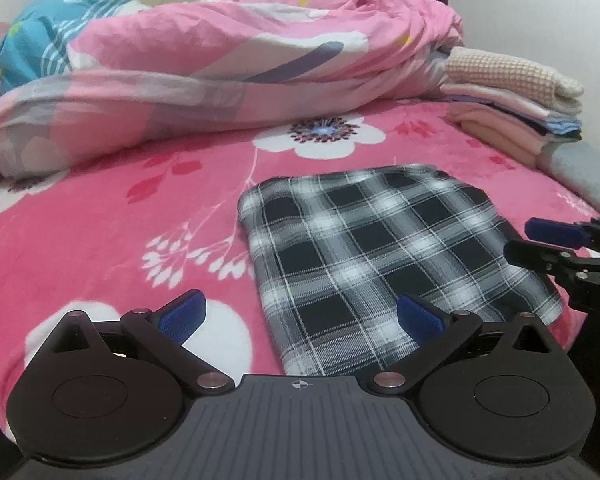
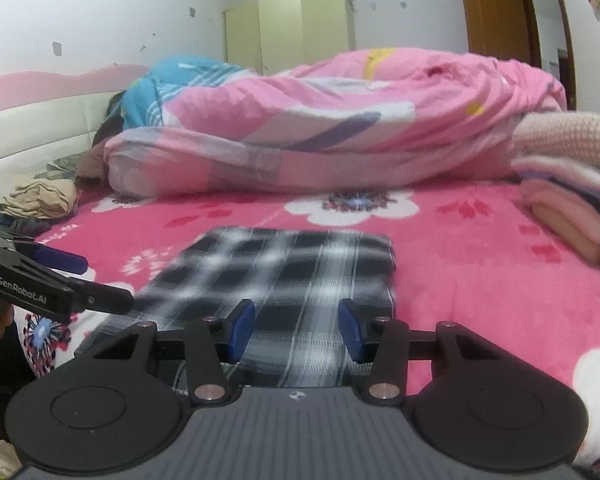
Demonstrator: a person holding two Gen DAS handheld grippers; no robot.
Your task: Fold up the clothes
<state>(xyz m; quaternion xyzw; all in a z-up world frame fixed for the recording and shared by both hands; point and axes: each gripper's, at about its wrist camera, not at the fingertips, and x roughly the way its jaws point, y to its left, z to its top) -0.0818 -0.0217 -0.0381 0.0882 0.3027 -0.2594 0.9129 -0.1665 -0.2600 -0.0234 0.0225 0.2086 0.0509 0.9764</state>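
A black-and-white plaid garment (image 1: pixel 380 248) lies folded into a flat rectangle on the pink flowered bedsheet (image 1: pixel 100 232). My left gripper (image 1: pixel 300 314) hangs open and wide over the garment's near left corner, with nothing between its blue pads. My right gripper (image 1: pixel 518 239) reaches in at the garment's right edge. In the right wrist view the plaid garment (image 2: pixel 300 264) is blurred, and my right gripper (image 2: pixel 296 330) stands open just above its near edge, the cloth flat under the gap. At the left of that view the left gripper (image 2: pixel 106 282) shows, open.
A rumpled pink duvet (image 1: pixel 228 64) runs across the back of the bed. A stack of folded clothes (image 1: pixel 516 96) stands at the right. Loose beige and dark clothes (image 2: pixel 40 200) lie by the white headboard (image 2: pixel 32 128). A wardrobe (image 2: pixel 296 32) and door (image 2: pixel 496 12) stand behind.
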